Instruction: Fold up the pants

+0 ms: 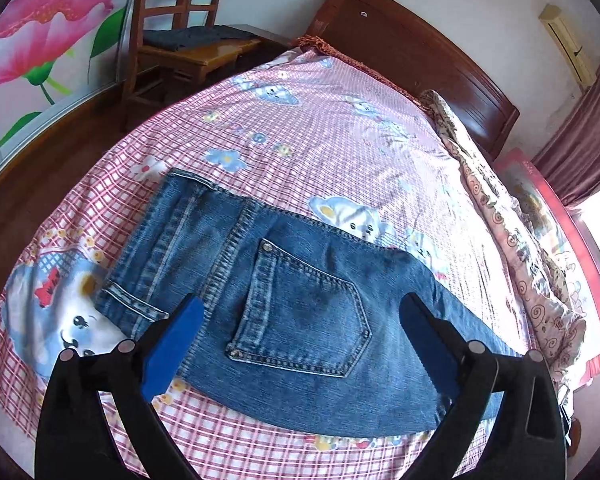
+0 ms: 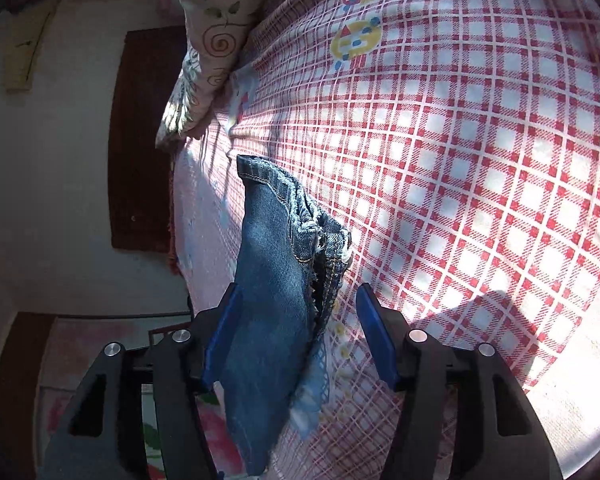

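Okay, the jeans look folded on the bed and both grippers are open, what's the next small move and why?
Probably draw the right gripper back off the jeans. Its jaws stand apart, yet one pad seems to touch the denim edge, so pulling straight away avoids dragging it. The left gripper hovers open above the back pocket.

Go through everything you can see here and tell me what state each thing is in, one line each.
jeans: folded, lying flat on the bed, back pocket up.
left hand-held gripper: open wide above the jeans, holding nothing.
right hand-held gripper: open, jeans edge between its pads but not pinched.
bedsheet: spread smooth.
chair: upright beside the bed.
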A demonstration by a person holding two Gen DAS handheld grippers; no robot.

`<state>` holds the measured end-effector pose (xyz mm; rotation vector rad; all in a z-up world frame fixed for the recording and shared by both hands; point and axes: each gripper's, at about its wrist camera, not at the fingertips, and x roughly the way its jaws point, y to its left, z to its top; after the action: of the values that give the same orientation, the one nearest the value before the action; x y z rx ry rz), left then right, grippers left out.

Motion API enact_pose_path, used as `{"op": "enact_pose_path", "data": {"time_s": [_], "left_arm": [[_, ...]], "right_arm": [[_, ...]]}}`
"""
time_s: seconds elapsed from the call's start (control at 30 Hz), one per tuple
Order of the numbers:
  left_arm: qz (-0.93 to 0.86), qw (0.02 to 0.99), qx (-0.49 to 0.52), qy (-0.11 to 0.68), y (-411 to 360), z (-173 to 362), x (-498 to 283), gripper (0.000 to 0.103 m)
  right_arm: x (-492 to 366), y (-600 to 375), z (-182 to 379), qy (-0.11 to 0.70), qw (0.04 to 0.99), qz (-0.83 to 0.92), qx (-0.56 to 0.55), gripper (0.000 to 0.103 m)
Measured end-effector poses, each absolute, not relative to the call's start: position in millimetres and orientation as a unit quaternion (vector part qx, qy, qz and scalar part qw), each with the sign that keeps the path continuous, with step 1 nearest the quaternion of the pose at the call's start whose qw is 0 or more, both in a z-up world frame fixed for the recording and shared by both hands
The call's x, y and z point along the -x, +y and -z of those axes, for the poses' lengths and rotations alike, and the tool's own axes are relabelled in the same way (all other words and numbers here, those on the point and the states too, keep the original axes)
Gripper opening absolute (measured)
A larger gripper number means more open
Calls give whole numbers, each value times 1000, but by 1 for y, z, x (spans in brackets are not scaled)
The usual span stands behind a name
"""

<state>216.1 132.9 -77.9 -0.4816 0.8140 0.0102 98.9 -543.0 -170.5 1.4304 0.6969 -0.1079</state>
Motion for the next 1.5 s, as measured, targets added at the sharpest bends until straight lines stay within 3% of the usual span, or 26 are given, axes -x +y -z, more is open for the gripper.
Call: {"op": "enact_pose_path", "data": {"time_s": [0.23, 0.6, 0.67, 0.73, 0.87, 1.3, 1.5], "left_arm": [[58, 880, 230, 410, 67, 85, -213, 99], [40, 874, 220, 432, 59, 96, -216, 99], [39, 873, 211, 438, 58, 101, -214, 99], [46, 868, 217, 444, 58, 106, -211, 99], [42, 861, 228, 452, 67, 116, -206, 99], [22, 866, 260, 426, 110, 108, -193, 99], [16, 868, 266, 419, 123, 104, -183, 99]], "right_arm": [[-96, -551, 174, 281, 693, 58, -661, 58], [-109, -543, 171, 296, 683, 119, -657, 56], [-115, -541, 166, 310, 689, 124, -643, 49], [-123, -539, 168, 327, 689, 121, -635, 20], [-123, -537, 174, 332, 686, 126, -635, 15], [-178, -427, 34, 348, 870, 80, -340, 14], [-206, -312, 20, 366, 905, 11, -214, 14]]}}
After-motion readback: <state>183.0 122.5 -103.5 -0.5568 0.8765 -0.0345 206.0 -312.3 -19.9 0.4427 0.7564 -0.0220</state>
